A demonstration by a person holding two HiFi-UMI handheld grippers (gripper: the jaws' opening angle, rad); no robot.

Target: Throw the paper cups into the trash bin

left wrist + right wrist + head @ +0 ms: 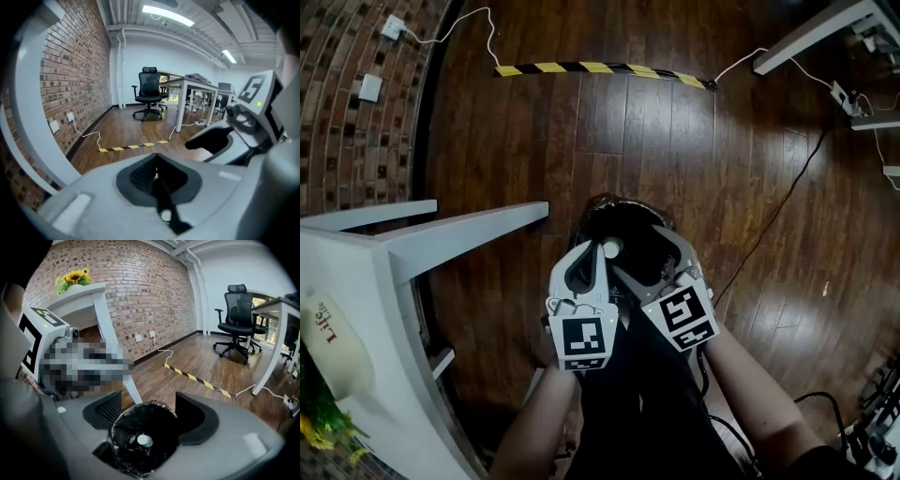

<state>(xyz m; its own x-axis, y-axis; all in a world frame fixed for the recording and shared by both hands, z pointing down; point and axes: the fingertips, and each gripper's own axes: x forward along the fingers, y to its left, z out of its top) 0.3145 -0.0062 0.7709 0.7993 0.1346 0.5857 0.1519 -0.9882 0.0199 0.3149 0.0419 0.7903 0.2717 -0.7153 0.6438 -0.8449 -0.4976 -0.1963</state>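
A black-lined trash bin [628, 234] stands on the wood floor right under both grippers. A white paper cup [144, 441] lies at its bottom and also shows in the head view [611, 247]. My right gripper [147, 414] hangs over the bin's mouth [140, 427], jaws open, with nothing between the pads. In the head view it [656, 258] is on the right. My left gripper [591, 267] hovers beside it over the bin's left rim. Its jaws [157, 176] are shut on nothing, leaving only a dark seam.
A white table [403, 248] with sunflowers [75, 278] stands close on the left against the brick wall [140, 291]. A yellow-black strip [600, 68] and cables [769, 225] lie on the floor ahead. An office chair [149, 93] and white desks [197, 86] stand farther off.
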